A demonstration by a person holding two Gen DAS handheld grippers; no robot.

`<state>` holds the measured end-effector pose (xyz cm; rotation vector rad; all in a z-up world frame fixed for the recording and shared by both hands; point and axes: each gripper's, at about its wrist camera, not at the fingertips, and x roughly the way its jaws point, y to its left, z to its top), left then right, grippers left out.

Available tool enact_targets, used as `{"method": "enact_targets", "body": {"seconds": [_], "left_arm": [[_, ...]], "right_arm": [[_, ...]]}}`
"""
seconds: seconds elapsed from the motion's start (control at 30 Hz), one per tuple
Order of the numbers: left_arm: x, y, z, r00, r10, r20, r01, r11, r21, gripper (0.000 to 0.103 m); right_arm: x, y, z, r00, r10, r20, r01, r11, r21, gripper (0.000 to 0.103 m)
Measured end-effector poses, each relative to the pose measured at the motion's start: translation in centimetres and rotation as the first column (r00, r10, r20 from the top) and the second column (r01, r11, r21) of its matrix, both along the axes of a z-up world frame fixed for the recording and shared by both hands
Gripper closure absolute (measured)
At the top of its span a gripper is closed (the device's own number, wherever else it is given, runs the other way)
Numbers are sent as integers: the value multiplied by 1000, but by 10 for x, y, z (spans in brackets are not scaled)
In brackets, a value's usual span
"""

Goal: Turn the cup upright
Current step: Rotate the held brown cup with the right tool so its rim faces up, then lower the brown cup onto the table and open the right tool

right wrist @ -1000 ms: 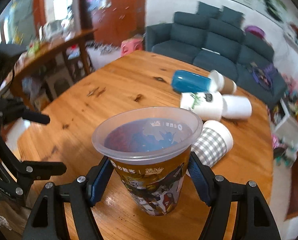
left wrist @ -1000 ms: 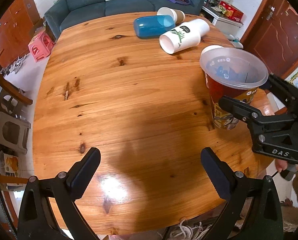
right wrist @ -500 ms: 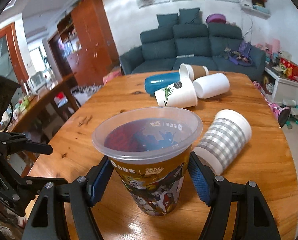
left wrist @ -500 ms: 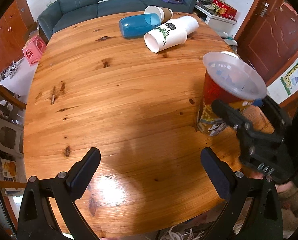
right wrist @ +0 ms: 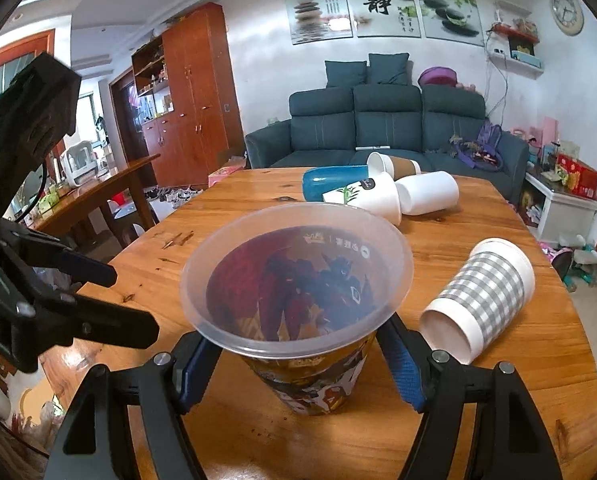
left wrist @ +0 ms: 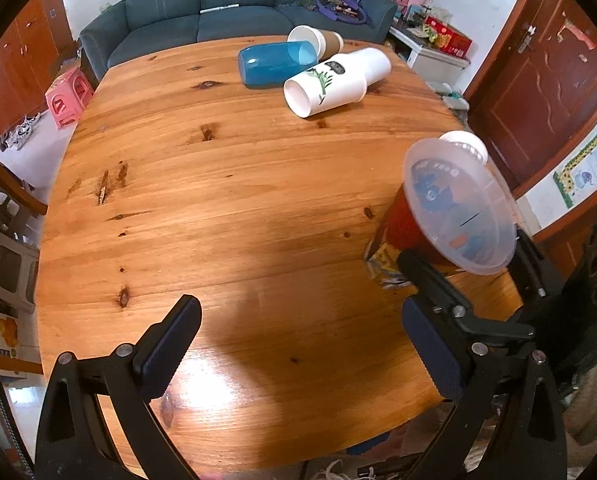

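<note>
A clear plastic cup with a printed cartoon sleeve (right wrist: 298, 320) stands mouth up on the wooden table (right wrist: 518, 420), tilted a little toward the camera. My right gripper (right wrist: 298, 364) is shut on the cup's lower body, one blue pad on each side. The cup also shows in the left wrist view (left wrist: 438, 220) at the right, with my right gripper (left wrist: 450, 280) around it. My left gripper (left wrist: 302, 348) is open and empty above the table's near edge, left of the cup.
A grey checked cup (right wrist: 482, 300) lies on its side right of the held cup. At the table's far end lie a blue cup (left wrist: 274, 64), a white leaf-print cup (left wrist: 326, 84), a plain white cup (right wrist: 430, 192) and a brown-sleeved cup (left wrist: 318, 40).
The right gripper has swung round with the cup, so its view has turned toward the sofa, and the cup now sits lower at the table. The left gripper stayed open and shifted slightly.
</note>
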<state>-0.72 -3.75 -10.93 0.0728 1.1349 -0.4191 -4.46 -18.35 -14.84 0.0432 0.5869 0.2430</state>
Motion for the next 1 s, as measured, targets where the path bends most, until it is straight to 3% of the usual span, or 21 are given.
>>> {"method": "enact_targets", "body": {"seconds": [0.3, 0.5, 1.0], "left_arm": [[-17, 3, 15, 999, 21, 30, -20, 998, -52, 2], [-24, 4, 19, 998, 33, 54, -31, 998, -49, 2], [-31, 12, 22, 995, 74, 62, -70, 996, -59, 2]], "right_arm": [[-3, 4, -4, 1000, 10, 15, -10, 1000, -7, 28], [0, 11, -15, 999, 23, -32, -23, 1000, 4, 29], [-6, 28, -12, 998, 53, -32, -53, 998, -22, 30]]}}
